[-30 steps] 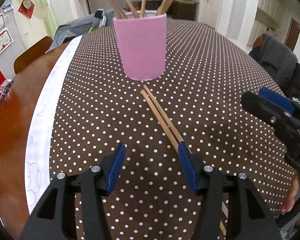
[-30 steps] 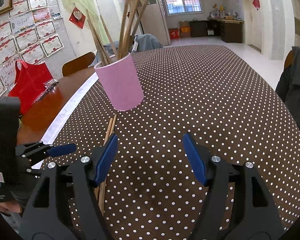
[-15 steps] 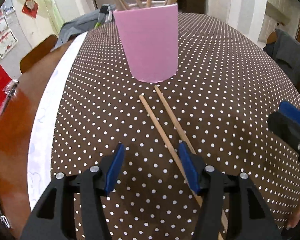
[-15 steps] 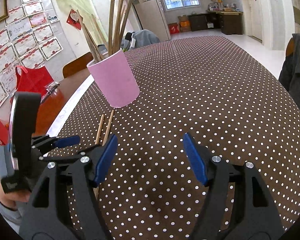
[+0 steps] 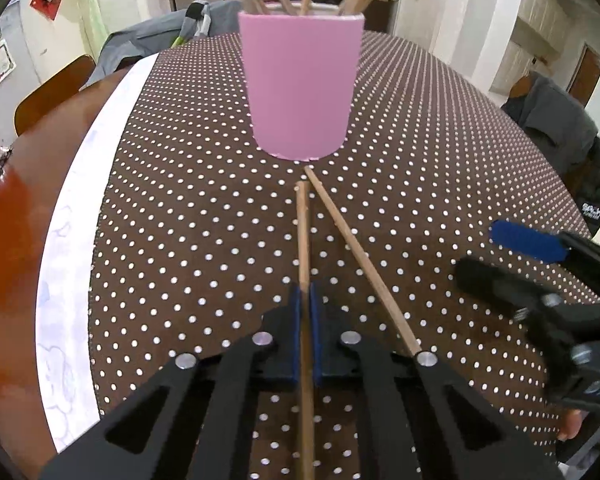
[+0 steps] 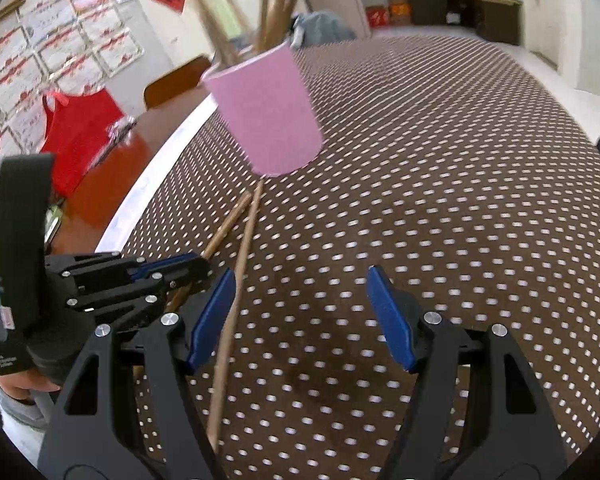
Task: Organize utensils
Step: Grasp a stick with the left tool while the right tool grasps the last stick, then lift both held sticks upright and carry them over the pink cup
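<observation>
A pink cup (image 5: pixel 300 80) holding several wooden chopsticks stands on the brown dotted tablecloth (image 5: pixel 180 220). Two loose chopsticks lie in front of it. My left gripper (image 5: pixel 305 300) has its jaws closing tight on the left chopstick (image 5: pixel 302 232), and both blue pads press its sides. The other chopstick (image 5: pixel 352 240) lies slanted just to the right, running under the right finger. In the right wrist view the right gripper (image 6: pixel 300 312) hovers open. That free chopstick (image 6: pixel 240 272) passes close by its left pad (image 6: pixel 212 316). The left gripper (image 6: pixel 196 262) sits beside it, gripping the left chopstick (image 6: pixel 228 224).
A white border strip (image 5: pixel 72 240) runs along the cloth's left edge, with bare red-brown tabletop (image 5: pixel 12 240) beyond it. A red bag (image 6: pixel 80 128) lies on that wood. Chairs draped with grey jackets (image 5: pixel 552 120) stand around the table. A person's hand (image 6: pixel 16 384) holds the left gripper.
The left gripper slid toward the cup and shut on the left chopstick, which now points straight ahead between its pads. The right gripper swung left, bringing the other chopstick near its left pad.
</observation>
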